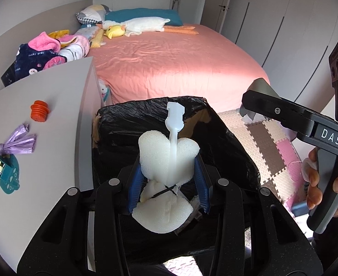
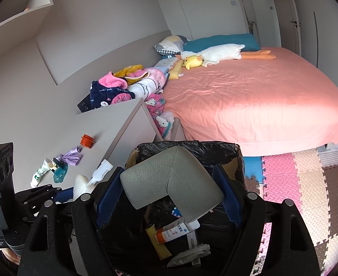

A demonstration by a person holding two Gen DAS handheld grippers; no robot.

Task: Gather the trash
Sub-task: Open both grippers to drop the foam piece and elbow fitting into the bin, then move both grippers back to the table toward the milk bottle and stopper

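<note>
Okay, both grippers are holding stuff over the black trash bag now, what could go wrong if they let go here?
1. The grey foam corner piece in the right gripper is wide and sits near the bin rim; it might catch the edge and tip out.
2. The left gripper pinches the white foam bundle beside the desk; its long plastic stem could snag the liner.
</note>
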